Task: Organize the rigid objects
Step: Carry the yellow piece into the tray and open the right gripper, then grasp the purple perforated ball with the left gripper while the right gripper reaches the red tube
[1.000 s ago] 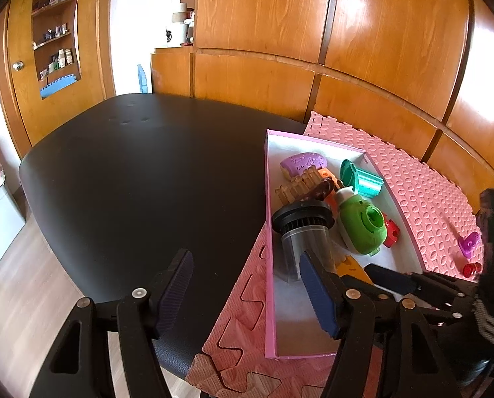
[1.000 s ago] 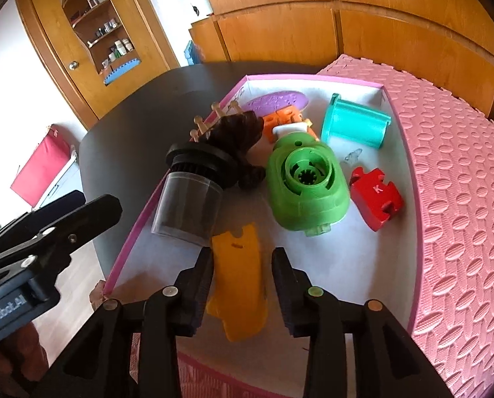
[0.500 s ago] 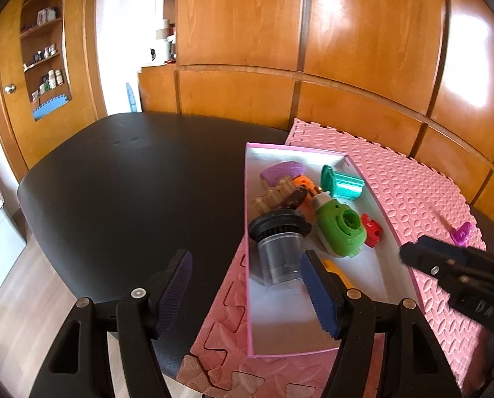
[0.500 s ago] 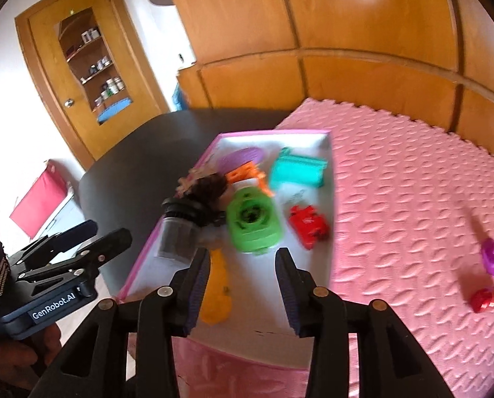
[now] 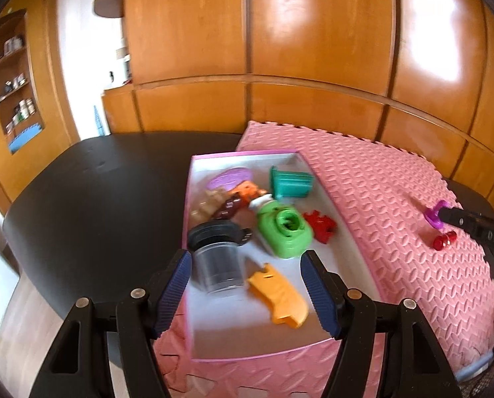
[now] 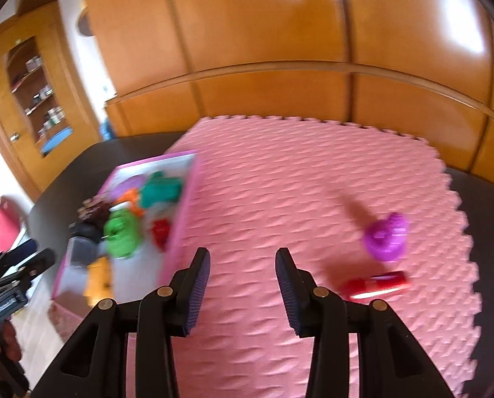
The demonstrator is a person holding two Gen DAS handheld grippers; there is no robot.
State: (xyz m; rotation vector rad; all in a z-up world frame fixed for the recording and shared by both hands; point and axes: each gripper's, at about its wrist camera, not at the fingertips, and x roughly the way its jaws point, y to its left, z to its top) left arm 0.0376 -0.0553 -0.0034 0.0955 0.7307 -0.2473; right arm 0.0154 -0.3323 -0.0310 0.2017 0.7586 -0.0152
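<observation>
While the black table [image 5: 91, 199] carries everything, the pink foam mat [image 5: 379, 192] covers its right part, its puzzle edge running along the far side below the wooden wall panels [image 5: 313, 33]. On the mat's left part sits the pink-rimmed box [image 5: 247, 156] with a white floor. Inside it, at the near left, a clear cup with a black lid [image 5: 215, 258] lies tilted, and just right of it is the green round toy [image 5: 285, 232], with a yellow-orange flat piece [image 5: 278, 298] nearer the camera. Farther back lie a teal spool [image 5: 291, 184], a purple oval piece [image 5: 230, 177], a brown piece [image 5: 228, 207], a small orange piece [image 5: 247, 190] and a red puzzle piece [image 5: 321, 227] close to the right wall.

The left gripper [image 5: 247, 285] hangs over the near end of the box, its jaws about half apart with nothing clasped. The right gripper [image 6: 243, 282] is over bare mat, right of the box, jaws narrowly parted and empty.

Out on the mat, well apart from the box, lie a purple ring-shaped toy [image 6: 386, 237] and, just nearer, a small red cylinder [image 6: 376, 285]; both are blurred.
</observation>
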